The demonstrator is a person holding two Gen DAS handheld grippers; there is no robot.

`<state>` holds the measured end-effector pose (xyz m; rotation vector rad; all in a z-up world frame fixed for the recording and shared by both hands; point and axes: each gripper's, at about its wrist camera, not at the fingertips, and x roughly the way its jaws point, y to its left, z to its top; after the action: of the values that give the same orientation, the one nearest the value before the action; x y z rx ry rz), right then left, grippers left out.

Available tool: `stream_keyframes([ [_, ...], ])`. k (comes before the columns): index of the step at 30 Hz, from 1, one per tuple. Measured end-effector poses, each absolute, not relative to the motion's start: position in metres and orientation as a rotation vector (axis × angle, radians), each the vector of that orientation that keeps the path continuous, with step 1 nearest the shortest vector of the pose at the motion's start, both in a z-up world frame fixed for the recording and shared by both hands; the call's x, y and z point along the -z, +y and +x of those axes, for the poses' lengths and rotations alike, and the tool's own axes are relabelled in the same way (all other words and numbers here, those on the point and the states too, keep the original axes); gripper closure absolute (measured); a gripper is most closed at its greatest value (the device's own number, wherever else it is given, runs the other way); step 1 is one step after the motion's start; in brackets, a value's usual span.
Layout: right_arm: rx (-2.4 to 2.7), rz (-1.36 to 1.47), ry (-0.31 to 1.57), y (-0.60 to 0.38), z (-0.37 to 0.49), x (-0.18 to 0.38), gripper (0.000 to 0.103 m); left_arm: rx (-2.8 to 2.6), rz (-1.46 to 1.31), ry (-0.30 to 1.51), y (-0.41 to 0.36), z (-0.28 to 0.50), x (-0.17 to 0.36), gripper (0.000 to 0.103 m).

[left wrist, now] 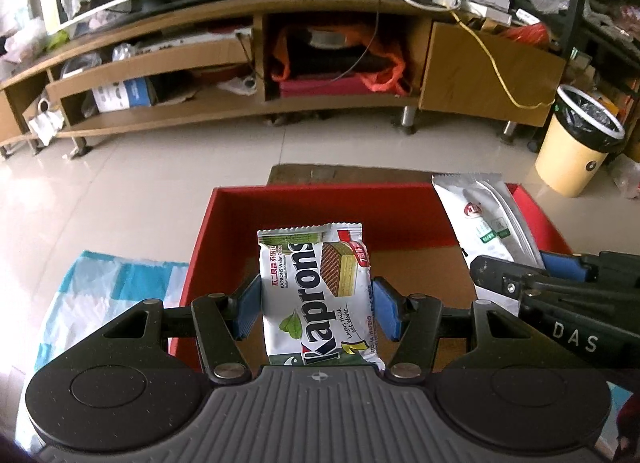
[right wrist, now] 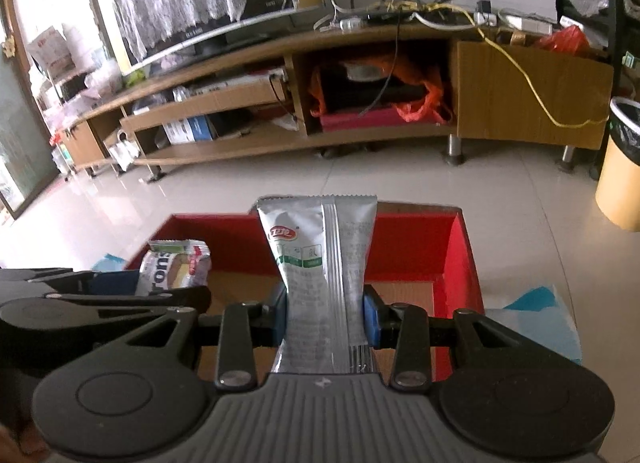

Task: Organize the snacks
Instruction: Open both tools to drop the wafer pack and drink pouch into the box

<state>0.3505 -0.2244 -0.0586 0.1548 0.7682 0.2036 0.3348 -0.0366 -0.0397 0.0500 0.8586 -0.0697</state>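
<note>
Red box [left wrist: 320, 203] below, tongs clamping wafer pack [left wrist: 316, 295], silver sachet [right wrist: 326, 275]

"Kaprons" in big black letters runs up white wafer packet [left wrist: 320, 295] clamped between my left gripper's [left wrist: 316, 303] blue pads; smaller print "KAPRONS Wafer" and "Layer thick" beside it. "DAS" in white on black body of my right gripper [left wrist: 576, 337], just right of it. Red logo on silver packet [right wrist: 326, 283] in right gripper: unreadable.
</note>
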Motion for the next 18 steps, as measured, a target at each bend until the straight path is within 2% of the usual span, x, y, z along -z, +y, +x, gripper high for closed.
stream_keyframes([
  [18,-0.167,0.109,0.843,-0.226,0.356,0.082,0.067,0.030,0.062,0.906,-0.032,0.340,0.055,0.035],
])
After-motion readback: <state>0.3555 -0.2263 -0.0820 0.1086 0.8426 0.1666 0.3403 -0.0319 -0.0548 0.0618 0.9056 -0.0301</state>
